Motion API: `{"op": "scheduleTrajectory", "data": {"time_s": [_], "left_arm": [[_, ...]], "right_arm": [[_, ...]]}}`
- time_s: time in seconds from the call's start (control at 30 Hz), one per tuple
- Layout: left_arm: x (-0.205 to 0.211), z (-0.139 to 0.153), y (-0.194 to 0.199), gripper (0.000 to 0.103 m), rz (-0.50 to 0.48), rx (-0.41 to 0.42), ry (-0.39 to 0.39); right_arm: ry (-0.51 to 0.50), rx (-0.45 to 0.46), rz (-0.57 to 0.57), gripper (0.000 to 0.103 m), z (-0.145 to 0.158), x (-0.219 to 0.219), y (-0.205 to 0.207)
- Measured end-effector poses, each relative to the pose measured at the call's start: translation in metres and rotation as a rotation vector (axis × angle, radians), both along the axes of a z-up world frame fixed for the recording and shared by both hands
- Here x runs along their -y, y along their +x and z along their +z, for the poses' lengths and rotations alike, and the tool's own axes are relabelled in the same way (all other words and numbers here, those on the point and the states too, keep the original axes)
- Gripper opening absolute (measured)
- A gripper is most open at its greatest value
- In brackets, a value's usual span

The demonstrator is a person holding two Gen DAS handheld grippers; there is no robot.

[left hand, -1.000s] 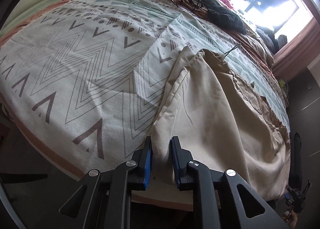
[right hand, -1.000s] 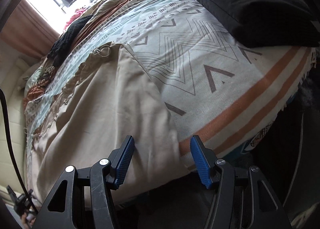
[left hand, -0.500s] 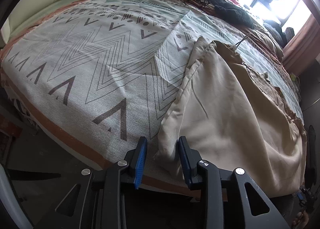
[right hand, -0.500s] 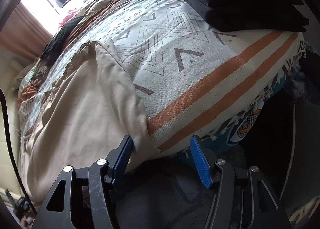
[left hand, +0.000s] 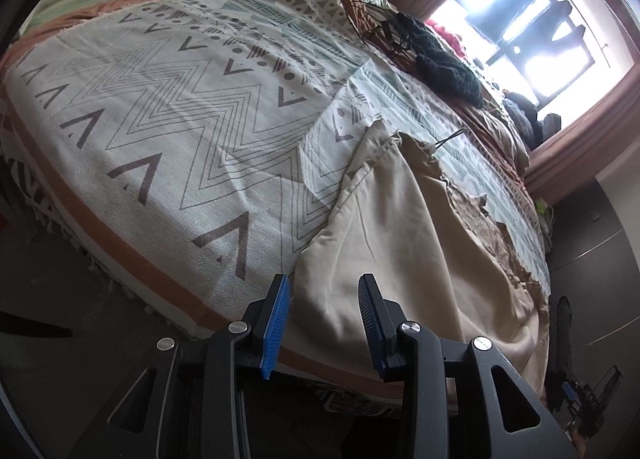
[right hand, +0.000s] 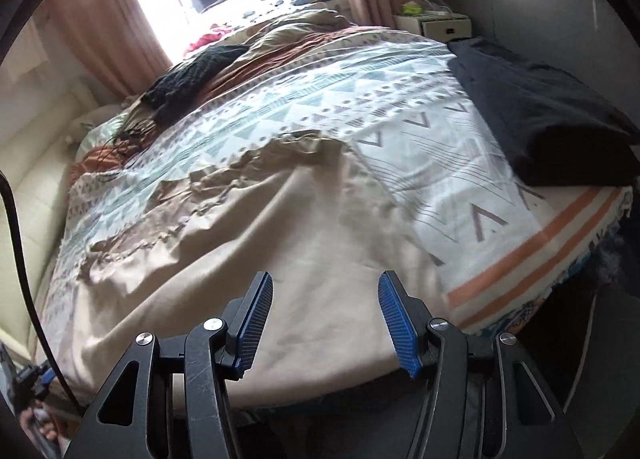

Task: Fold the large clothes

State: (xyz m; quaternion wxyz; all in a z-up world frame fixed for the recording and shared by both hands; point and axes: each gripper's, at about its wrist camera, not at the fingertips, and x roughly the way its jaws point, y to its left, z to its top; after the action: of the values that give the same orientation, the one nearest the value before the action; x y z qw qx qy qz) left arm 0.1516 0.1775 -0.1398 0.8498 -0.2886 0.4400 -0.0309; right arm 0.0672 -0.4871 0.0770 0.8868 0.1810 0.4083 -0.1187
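Note:
A large beige garment lies spread on the patterned bed blanket, its near edge draped over the bed's side. My left gripper is open at the garment's near left corner; the cloth shows between the blue pads, which do not press on it. In the right wrist view the same garment fills the middle, with a crumpled far edge. My right gripper hovers open over its near edge, its jaws closing slightly with nothing gripped.
A black folded cloth sits on the blanket's right side. A dark knit item and thin wires lie near the bed's far end by the window. A white nightstand stands at the back right.
The left jaws opened and let go of the garment's corner, and the gripper drew back. The right gripper rose and swung left, from the garment's right edge to over its near edge.

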Motion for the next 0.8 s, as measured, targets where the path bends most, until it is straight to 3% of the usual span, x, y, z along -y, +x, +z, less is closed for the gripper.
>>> {"op": "scheduleTrajectory", "data": {"time_s": [0.03,0.1,0.17,0.3,0.53,0.6,0.73,0.8], "left_arm": [[0.000,0.000,0.001,0.040,-0.002,0.005,-0.012],[-0.001,-0.002,0.002,0.059,0.000,0.016,-0.051],[-0.001,-0.005,0.003,0.068,-0.002,0.026,-0.073],[-0.003,-0.012,0.006,0.068,0.029,0.007,-0.105],[-0.008,-0.018,0.008,0.068,0.086,-0.019,-0.067],[-0.009,-0.018,0.008,0.068,0.094,-0.021,-0.057],[-0.012,-0.017,0.010,0.063,0.106,-0.028,-0.049],[-0.012,-0.018,0.011,0.058,0.123,-0.037,-0.052]], "right_arm": [[-0.002,-0.001,0.026,0.054,-0.001,-0.011,0.007],[-0.002,-0.005,0.069,0.053,-0.001,-0.033,0.023],[0.001,-0.007,0.111,0.053,-0.001,-0.052,0.039],[0.008,-0.022,0.188,0.049,-0.004,-0.085,0.071],[-0.007,-0.087,0.299,0.047,-0.019,-0.135,0.127],[-0.011,-0.115,0.324,0.038,-0.027,-0.148,0.145],[-0.017,-0.167,0.354,0.035,-0.045,-0.168,0.179],[-0.008,-0.191,0.369,0.028,-0.053,-0.175,0.194]]}}
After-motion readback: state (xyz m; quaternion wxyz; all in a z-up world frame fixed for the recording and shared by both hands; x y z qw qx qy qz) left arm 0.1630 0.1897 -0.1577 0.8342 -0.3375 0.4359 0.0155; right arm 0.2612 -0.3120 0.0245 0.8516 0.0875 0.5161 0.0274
